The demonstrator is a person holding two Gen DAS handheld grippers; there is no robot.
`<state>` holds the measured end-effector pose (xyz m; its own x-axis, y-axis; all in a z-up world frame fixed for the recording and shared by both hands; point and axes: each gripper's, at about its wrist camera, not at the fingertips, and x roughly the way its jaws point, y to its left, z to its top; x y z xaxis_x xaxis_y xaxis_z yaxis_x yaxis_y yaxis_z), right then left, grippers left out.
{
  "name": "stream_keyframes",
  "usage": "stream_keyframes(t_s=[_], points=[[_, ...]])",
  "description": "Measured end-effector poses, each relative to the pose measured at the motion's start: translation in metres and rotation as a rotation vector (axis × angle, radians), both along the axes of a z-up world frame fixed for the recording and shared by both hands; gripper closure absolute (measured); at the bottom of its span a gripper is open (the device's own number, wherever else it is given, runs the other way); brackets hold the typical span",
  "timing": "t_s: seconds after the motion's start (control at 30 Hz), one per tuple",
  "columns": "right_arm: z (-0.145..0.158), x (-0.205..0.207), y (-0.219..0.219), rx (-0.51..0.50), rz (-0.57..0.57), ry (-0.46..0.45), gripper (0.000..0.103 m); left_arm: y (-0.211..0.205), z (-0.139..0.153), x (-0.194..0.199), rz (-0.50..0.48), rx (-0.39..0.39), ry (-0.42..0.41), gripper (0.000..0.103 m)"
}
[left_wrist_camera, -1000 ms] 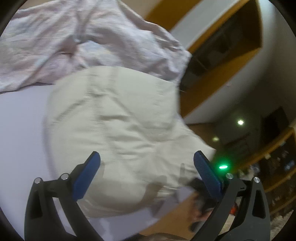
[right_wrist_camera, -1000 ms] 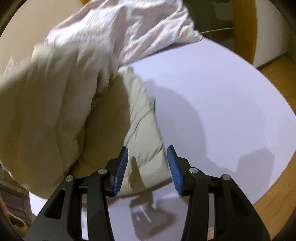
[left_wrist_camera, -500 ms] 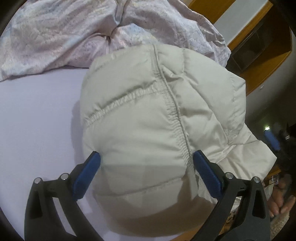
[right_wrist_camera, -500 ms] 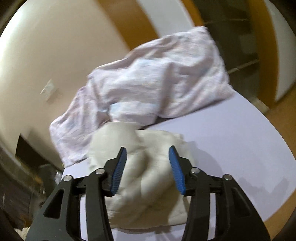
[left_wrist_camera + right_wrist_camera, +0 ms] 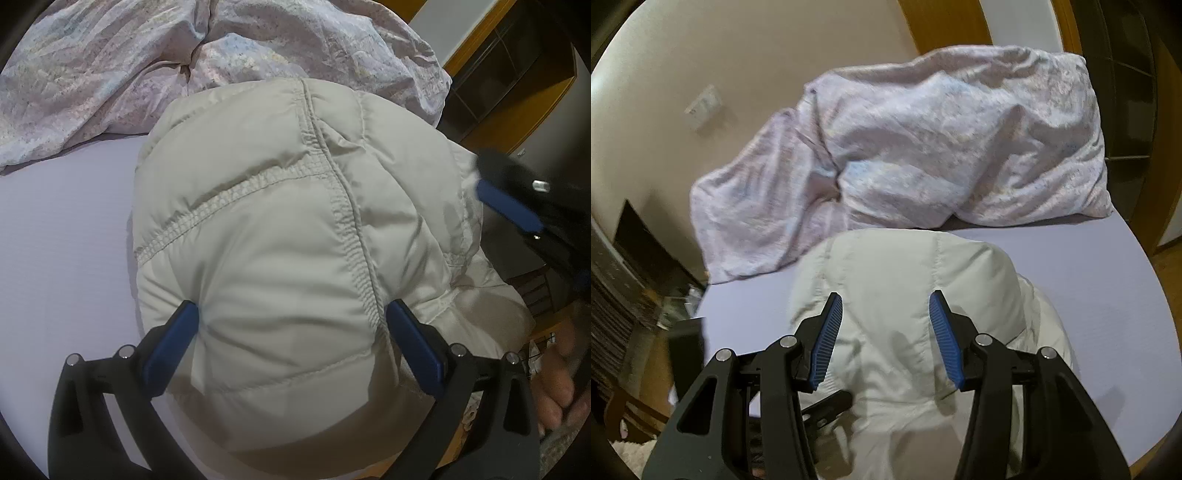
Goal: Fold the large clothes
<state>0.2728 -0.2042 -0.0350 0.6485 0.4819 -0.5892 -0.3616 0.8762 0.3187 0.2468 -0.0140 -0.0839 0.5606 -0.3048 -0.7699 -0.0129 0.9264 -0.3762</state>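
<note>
Cream puffer jacket (image 5: pixel 280 236) sits bundled on the lavender-sheeted bed (image 5: pixel 55 240), at the near edge, w/ part of it drooping over that edge on the right; its far side is just beside the floral duvet (image 5: pixel 147 66) heaped along the far edge. Left gripper (image 5: pixel 291 325) is wide open, holding nothing, fingers straddling a quilted panel and apparently pressing the padding. Right gripper (image 5: pixel 884 321) is part open, also empty, hovering over the jacket's near side w/o clear contact. Step, as I read it: flattening/settling a fold already made, approx midway thru. Next move prob needs both claws to pinch the overhanging part and bring it over the bundle; puffy fill will likely spring back, so press firmly.
</note>
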Motion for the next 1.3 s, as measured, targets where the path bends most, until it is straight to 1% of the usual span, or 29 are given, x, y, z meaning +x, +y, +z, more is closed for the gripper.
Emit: stream_keyframes(t_s=[0.17,0.33,0.53,0.8,1.1,1.3], points=[[-0.017,0.019,-0.001,-0.037,-0.028,0.044,0.052,0.001,0.0,0.0,-0.005,-0.001,-0.003,0.002],[-0.041,0.029,0.003,-0.126,-0.049,0.075,0.055,-0.001,0.002,0.0,-0.01,0.005,-0.014,0.002],[-0.061,0.041,-0.008,-0.15,-0.083,0.118,0.055,-0.003,0.007,0.0,-0.009,0.024,-0.033,0.002],[-0.081,0.051,-0.023,-0.132,-0.1,0.167,0.055,0.006,0.007,0.005,0.025,0.025,-0.024,0.002],[-0.103,0.05,-0.033,-0.122,-0.114,0.164,0.055,0.008,0.004,0.01,0.043,0.036,-0.011,0.002],[-0.119,0.051,-0.041,-0.1,-0.117,0.156,0.056,0.004,0.001,0.013,0.034,0.046,-0.004,0.002]])
